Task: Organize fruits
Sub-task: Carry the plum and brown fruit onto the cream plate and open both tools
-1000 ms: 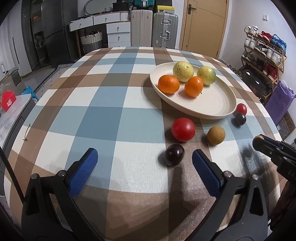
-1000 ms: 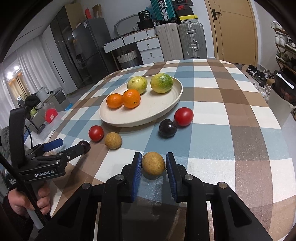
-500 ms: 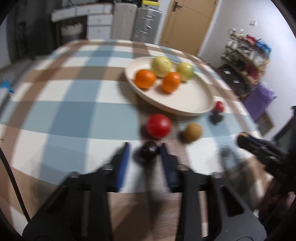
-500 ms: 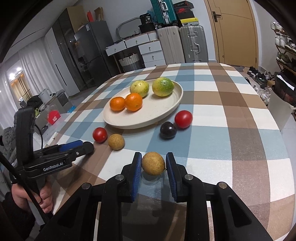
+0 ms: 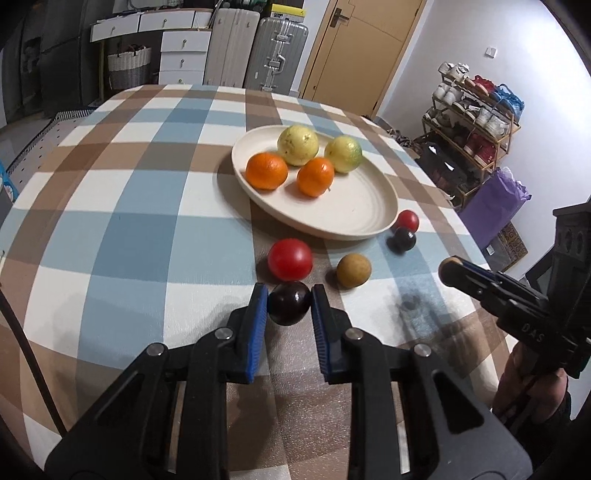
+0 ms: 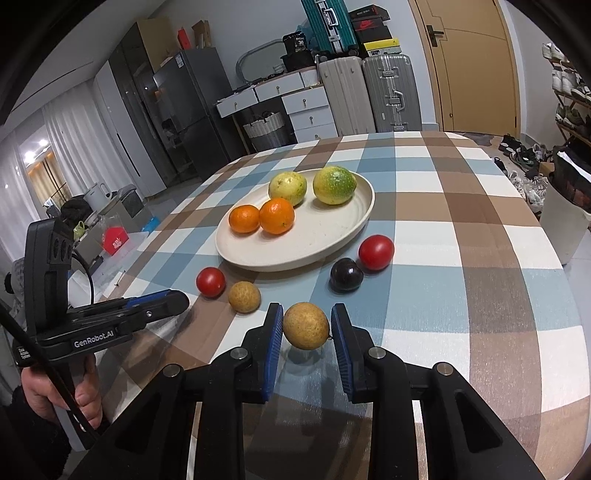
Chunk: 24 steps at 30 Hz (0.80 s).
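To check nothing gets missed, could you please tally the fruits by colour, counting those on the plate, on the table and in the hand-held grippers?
Orange fruits: 2
Yellow-green fruits: 2
Red fruits: 2
Dark fruits: 2
Brown fruits: 2
Total: 10

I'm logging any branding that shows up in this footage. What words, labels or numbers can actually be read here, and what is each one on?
"GenRobot.AI": white lettering on the left gripper's black body, right wrist view.
"DAS": faint raised letters on the right gripper's body, left wrist view; possibly part of a longer word.
"36": white label on a black box atop the drawers.
Red box on the floor: white print, too blurred to read.
Red shoebox: logo only.
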Each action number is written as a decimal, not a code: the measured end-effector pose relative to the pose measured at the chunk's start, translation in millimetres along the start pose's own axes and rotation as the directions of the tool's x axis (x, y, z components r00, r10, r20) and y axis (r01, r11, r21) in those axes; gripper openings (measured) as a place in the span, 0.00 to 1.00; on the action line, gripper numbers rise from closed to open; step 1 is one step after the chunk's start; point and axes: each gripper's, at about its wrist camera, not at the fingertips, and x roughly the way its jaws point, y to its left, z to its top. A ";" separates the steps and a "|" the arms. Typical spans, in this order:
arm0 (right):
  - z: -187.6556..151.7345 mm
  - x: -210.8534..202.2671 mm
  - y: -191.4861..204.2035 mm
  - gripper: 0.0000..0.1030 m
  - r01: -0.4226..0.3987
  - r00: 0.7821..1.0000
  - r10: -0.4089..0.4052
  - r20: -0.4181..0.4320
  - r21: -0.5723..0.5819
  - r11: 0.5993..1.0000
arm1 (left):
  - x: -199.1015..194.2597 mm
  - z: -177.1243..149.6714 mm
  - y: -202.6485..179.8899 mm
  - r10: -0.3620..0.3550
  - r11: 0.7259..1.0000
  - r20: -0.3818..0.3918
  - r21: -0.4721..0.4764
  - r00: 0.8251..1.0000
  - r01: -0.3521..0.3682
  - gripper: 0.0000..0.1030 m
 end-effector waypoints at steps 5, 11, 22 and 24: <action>8.8 1.6 -3.4 0.27 -0.018 1.000 0.018 0.011 0.011 1.000 | -9.2 12.4 -5.8 -0.016 1.000 0.026 0.015 1.000 0.015 0.20; 28.7 6.0 -8.2 0.27 -0.049 0.998 0.049 0.027 0.011 0.999 | -8.6 44.3 -26.9 -0.046 0.997 0.054 0.071 0.997 0.042 0.20; 67.6 35.6 -13.5 0.27 -0.025 0.999 0.026 0.021 -0.070 0.997 | 34.8 110.8 -65.8 -0.119 0.984 0.051 0.137 0.992 0.111 0.20; 71.3 41.1 -15.4 0.27 -0.024 1.000 0.026 0.015 -0.069 0.997 | 49.9 121.2 -65.6 -0.141 0.984 0.023 0.115 0.990 0.138 0.20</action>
